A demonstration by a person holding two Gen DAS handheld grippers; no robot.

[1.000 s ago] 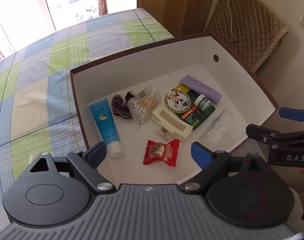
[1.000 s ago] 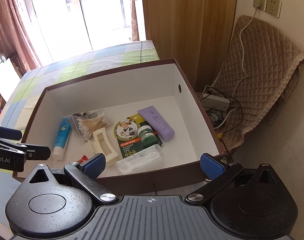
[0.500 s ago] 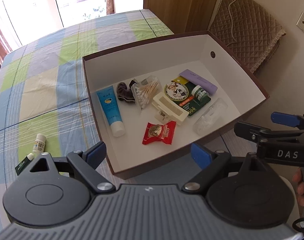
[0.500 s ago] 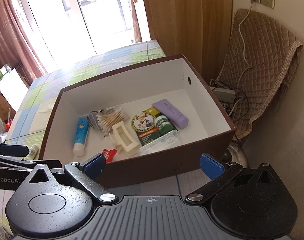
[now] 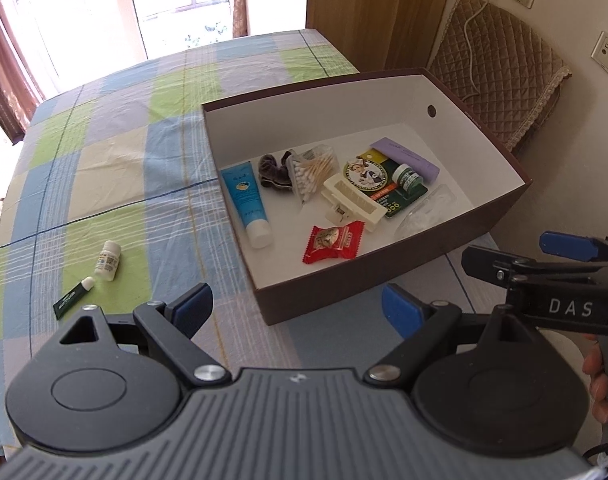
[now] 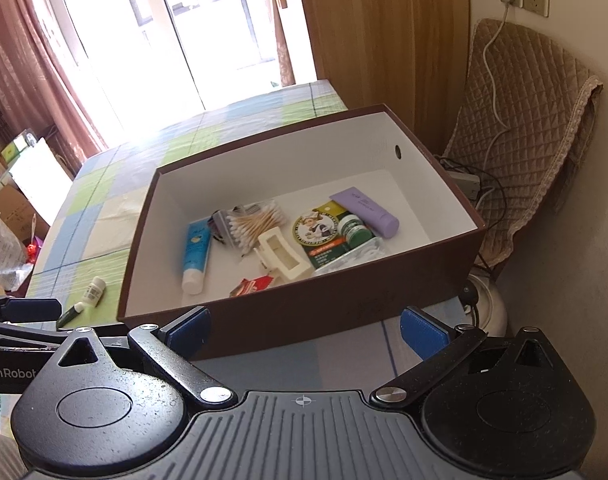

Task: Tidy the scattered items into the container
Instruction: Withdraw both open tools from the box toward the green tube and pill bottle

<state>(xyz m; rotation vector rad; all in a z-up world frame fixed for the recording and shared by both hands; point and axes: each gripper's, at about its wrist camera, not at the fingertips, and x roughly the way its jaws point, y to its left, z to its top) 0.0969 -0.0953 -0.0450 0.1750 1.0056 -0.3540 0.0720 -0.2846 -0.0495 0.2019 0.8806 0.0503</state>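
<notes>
Nearest the left wrist camera, the left hand-held gripper (image 5: 295, 308) has its blue-padded fingers spread wide, holding and touching nothing, above the checked blue, green and cream cloth of the table (image 5: 115, 160). The right hand-held gripper (image 6: 304, 330) is likewise spread and empty, just short of the near wall of the brown cardboard box with a white inside (image 6: 344, 300).

Two things are left out on the cloth to the box's left: a small dark green tube with a white cap (image 5: 72, 297) and, just beyond it, a small white pill bottle (image 5: 108, 261); whether they touch I cannot tell.

Farther off, inside the box, lie a red sweet wrapper (image 5: 332, 241), a blue tube (image 5: 247, 204), a cream hair claw (image 5: 354, 204), a bag of cotton swabs (image 5: 312, 172) and a purple tube (image 5: 406, 159). I judge the tidying mostly done.
</notes>
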